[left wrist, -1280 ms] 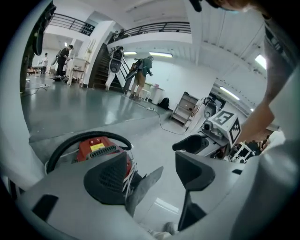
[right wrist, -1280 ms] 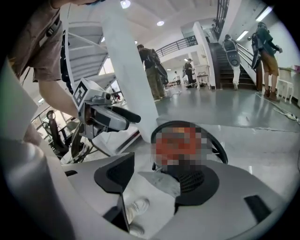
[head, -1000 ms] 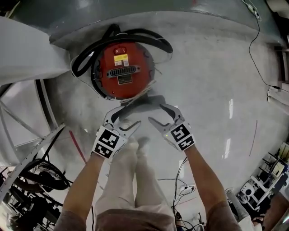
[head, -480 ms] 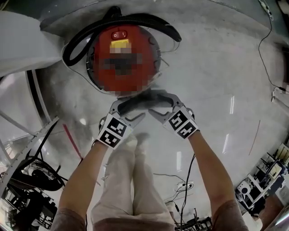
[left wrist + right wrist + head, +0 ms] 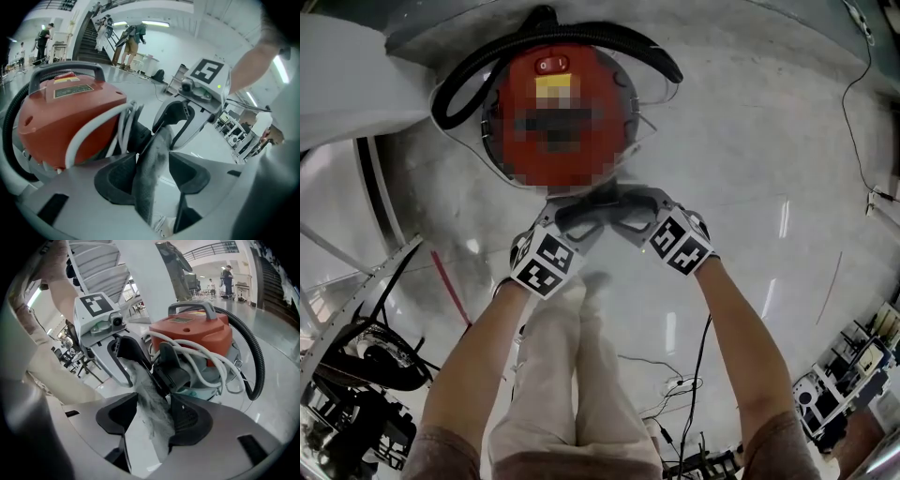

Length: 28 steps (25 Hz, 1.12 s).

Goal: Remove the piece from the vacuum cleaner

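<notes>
Left gripper [image 5: 152, 161]: jaws closing round a thin, dusty grey flat piece [image 5: 149, 187], with a gap beside one pad. Right gripper [image 5: 151, 409]: jaws closing round the other end, also with a gap. The piece stands on edge against the near side of the round red vacuum cleaner [image 5: 517, 89]. Its long axis runs left to right. Only the gripper views show its dusty face. The head view shows its length.

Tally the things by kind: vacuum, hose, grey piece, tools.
Vacuum: 1
Hose: 1
Grey piece: 1
Tools: 2, left tool and right tool, both closing with the piece between their jaws
Total: 5
</notes>
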{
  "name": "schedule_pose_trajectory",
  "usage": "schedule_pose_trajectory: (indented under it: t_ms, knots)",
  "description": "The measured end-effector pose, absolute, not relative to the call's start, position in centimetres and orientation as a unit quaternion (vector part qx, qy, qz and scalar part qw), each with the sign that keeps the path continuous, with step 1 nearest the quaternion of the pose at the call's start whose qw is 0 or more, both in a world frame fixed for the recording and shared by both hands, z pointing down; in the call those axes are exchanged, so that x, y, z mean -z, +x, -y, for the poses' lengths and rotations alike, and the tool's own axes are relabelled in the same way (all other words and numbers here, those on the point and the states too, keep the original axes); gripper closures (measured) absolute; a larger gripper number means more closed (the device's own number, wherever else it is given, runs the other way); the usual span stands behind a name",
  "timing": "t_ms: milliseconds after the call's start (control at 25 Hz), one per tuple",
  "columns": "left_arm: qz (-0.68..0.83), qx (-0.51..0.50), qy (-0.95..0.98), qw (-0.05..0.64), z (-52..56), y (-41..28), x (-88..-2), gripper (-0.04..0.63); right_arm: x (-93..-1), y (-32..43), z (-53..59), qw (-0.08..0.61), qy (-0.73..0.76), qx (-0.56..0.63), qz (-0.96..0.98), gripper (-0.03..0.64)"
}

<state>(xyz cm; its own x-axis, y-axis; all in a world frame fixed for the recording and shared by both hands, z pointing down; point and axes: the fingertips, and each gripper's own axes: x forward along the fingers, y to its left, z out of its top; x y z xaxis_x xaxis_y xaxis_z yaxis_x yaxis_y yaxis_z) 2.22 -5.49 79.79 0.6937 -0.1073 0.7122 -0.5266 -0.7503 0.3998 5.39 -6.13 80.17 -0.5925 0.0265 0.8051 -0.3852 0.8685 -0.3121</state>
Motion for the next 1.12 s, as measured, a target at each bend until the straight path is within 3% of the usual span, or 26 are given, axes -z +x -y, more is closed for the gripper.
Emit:
schedule_pose_trajectory:
  t_ms: [440,1120]
  knots:
    - [0.179,-0.354,0.863,0.313,5.3,2.8,-80.5,0.397,-80.9,5.4,5.1,0.455,0.099,-0.238,0.852,0.436]
    - [0.216,-0.357,0.844,0.337,4.8,1.5,-80.2,0.494,-81.2,5.0,4.8,0.424,0.174,-0.281,0.843,0.482]
